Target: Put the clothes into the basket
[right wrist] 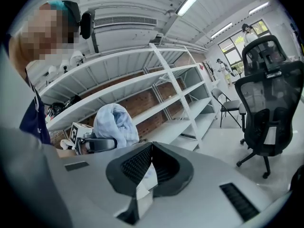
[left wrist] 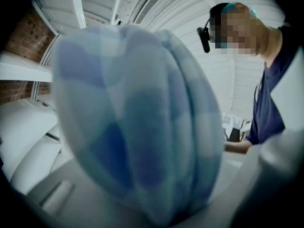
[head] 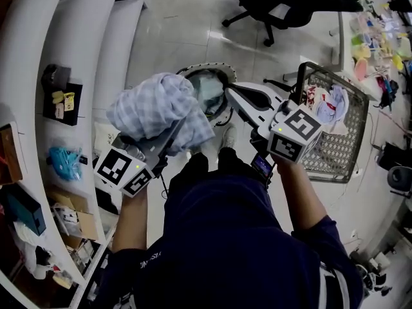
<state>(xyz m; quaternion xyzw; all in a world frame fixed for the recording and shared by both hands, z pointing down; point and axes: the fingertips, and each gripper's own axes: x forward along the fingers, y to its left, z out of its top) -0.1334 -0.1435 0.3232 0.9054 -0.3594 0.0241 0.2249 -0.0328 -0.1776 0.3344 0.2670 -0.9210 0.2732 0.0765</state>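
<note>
A bundled blue-and-white plaid garment (head: 161, 108) hangs at chest height with my left gripper (head: 172, 132) shut on it; its fingertips are buried in the cloth. In the left gripper view the garment (left wrist: 137, 141) fills nearly everything. The right gripper view shows the same bundle (right wrist: 114, 120) off to the left. My right gripper (head: 230, 91) points up-left between the garment and the wire basket (head: 353, 143), its black pads (right wrist: 137, 163) shut together at the tips with no clothing between them. The basket stands on the floor at the right and holds some clothes (head: 331, 105).
A round container (head: 215, 76) with pale cloth inside sits on the floor, partly under the garment. White shelving (head: 64, 76) with small items runs along the left. A black office chair (head: 283, 5) stands at the top, and a cluttered table edge (head: 380, 37) at the far right.
</note>
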